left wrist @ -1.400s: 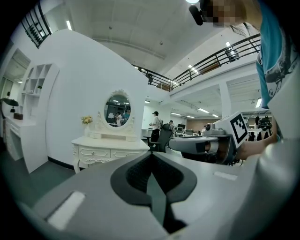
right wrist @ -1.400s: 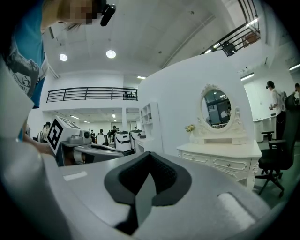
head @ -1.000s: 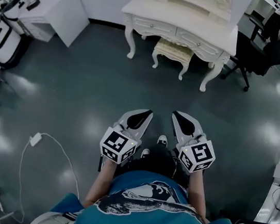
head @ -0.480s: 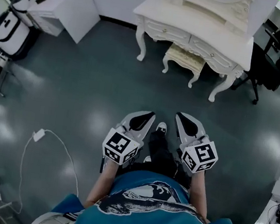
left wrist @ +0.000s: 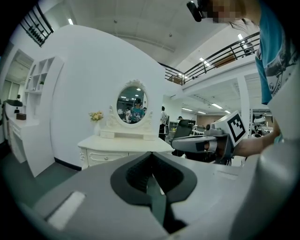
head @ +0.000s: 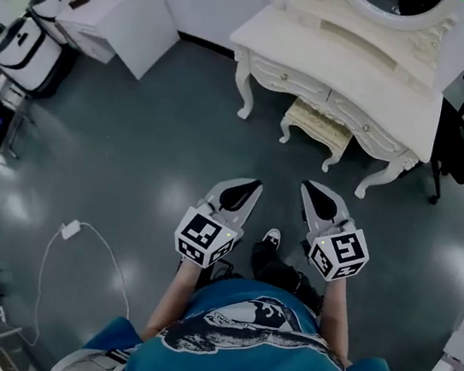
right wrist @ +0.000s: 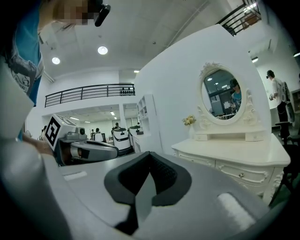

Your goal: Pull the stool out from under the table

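Standing between the curved legs of the white bench, the stool occupies the upper right of centre in the head view. Its cream padded seat shows just in front of the bench drawers, and its own white legs rest on the dark floor. An oval mirror rises at the back of the bench.

Left tool: clenched, jaws together, nothing between them. It sits low in the middle of the frame, pointing toward the bench, well apart from the stool.

Right tool: clenched, jaws together, nothing between them. It sits just right of the left tool and is also well apart from the stool.

A shoe of the person shows between the two tools. A white cable lies on the floor at lower left. A white shelving unit stands at upper left.

Left gripper view: the closed left tool fills the lower frame, with the bench, mirror and flowers beyond it and the right tool at right.

Right gripper view: the closed right tool is at the bottom, the bench at right, the left tool at left. Neither gripper view shows the stool.
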`<move>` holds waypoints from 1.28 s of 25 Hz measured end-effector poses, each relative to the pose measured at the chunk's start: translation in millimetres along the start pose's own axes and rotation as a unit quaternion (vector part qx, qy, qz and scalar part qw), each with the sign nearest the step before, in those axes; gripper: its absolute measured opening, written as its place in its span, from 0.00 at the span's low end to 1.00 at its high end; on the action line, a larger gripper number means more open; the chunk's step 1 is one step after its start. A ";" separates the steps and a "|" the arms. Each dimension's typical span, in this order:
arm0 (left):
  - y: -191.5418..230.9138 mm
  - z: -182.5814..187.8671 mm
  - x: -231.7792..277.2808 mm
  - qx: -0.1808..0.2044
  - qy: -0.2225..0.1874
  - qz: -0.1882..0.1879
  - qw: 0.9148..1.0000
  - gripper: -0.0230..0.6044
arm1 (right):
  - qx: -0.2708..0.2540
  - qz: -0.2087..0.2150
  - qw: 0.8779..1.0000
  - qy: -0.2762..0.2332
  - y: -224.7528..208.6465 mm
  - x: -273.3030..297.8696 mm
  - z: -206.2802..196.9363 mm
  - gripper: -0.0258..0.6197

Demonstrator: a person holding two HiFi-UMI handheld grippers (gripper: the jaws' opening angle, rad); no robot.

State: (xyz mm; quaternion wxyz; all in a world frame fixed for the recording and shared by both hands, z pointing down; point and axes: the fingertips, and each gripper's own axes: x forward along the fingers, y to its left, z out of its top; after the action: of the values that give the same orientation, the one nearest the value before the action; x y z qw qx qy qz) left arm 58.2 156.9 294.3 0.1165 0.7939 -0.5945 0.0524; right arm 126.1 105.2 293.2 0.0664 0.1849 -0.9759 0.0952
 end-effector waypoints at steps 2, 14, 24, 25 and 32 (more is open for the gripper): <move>11.7 3.5 16.5 0.002 0.006 0.004 1.000 0.06 | 0.003 0.003 1.000 0.001 -16.1 14.2 3.2 0.04; 41.2 11.8 64.2 0.002 0.037 0.021 0.999 0.06 | 0.035 0.006 0.999 0.008 -66.4 44.2 0.7 0.04; 27.7 1.0 103.0 0.016 0.072 -0.027 0.997 0.06 | 0.070 -0.047 0.996 -0.005 -103.2 27.1 -19.0 0.04; 26.5 0.2 107.2 0.018 0.076 -0.037 0.996 0.06 | 0.075 -0.058 0.995 -0.008 -108.5 24.2 -20.4 0.04; 35.6 -1.0 135.6 0.032 0.092 -0.105 0.990 0.06 | 0.110 -0.145 0.983 -0.023 -147.1 17.4 -30.9 0.04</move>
State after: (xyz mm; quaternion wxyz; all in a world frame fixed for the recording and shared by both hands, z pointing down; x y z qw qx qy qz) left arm 63.3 21.3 329.7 0.1501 0.8469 -0.4928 0.1319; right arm 167.9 -28.7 349.9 0.0359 0.3328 -0.9235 0.1874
